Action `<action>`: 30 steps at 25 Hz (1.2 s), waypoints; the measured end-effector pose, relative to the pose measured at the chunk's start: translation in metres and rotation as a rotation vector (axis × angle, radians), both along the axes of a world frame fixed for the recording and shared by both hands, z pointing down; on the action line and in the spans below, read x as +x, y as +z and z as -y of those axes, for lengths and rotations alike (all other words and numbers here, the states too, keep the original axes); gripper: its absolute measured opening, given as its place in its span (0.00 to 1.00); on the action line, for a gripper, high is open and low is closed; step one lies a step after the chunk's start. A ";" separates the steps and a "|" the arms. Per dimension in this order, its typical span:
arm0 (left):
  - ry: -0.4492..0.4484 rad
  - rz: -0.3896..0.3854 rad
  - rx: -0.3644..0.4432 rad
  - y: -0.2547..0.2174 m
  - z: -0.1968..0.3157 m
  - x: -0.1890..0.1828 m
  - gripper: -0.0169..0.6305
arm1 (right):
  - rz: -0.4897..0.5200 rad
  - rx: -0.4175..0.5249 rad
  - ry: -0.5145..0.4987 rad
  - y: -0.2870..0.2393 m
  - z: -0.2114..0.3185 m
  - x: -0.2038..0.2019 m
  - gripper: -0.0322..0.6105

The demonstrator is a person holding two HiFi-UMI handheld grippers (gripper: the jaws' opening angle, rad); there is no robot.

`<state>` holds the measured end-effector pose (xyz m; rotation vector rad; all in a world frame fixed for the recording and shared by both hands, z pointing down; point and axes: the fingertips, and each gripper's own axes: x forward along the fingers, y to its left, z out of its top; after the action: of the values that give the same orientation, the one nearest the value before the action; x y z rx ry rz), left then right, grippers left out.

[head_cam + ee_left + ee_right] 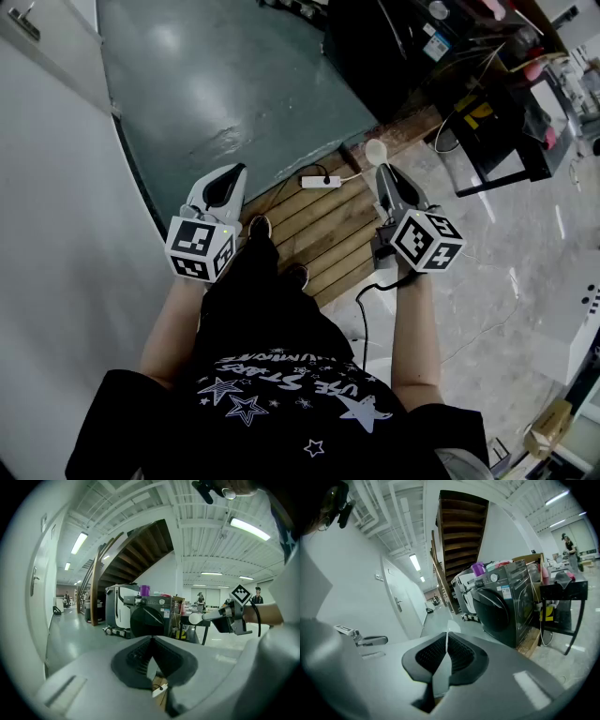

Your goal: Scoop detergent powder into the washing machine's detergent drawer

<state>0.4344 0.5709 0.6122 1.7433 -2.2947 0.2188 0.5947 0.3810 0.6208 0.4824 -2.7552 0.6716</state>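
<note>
Because our right claw (383, 172) pinches the white scoop (375, 150) by its thin handle, well short of the washing machine (501, 606), we fear it twisting and spilling powder; our left claw (228, 180) is closed, empty.

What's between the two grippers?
Head view: wooden planks, a white power strip and the person's shoes, between left gripper and right gripper, which grips a spoon.

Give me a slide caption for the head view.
Standing on wooden planks, a person holds two grippers: left gripper shut and empty, right gripper clamping a white scoop in its jaws.
</note>
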 end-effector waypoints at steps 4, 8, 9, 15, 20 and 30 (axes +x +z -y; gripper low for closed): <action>0.004 0.012 -0.001 -0.001 0.007 0.003 0.03 | -0.007 -0.002 0.003 0.004 0.006 0.001 0.11; 0.001 0.010 -0.014 -0.002 0.004 0.000 0.03 | -0.011 0.004 -0.002 0.002 0.008 -0.003 0.11; -0.003 0.009 -0.019 -0.001 0.003 -0.003 0.03 | -0.011 0.006 -0.006 0.001 0.008 -0.005 0.11; -0.051 0.039 -0.004 -0.009 0.016 -0.033 0.03 | -0.016 0.001 -0.011 0.004 0.024 -0.023 0.11; -0.062 0.041 0.005 -0.010 0.028 -0.068 0.03 | -0.011 0.026 -0.004 0.000 0.041 -0.056 0.11; -0.039 -0.092 0.028 -0.026 0.074 -0.208 0.03 | -0.061 0.015 0.058 -0.049 0.093 -0.193 0.11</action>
<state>0.2263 0.4965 0.5862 1.6841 -2.2739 0.0969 0.4013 0.2876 0.5718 0.5781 -2.7001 0.6384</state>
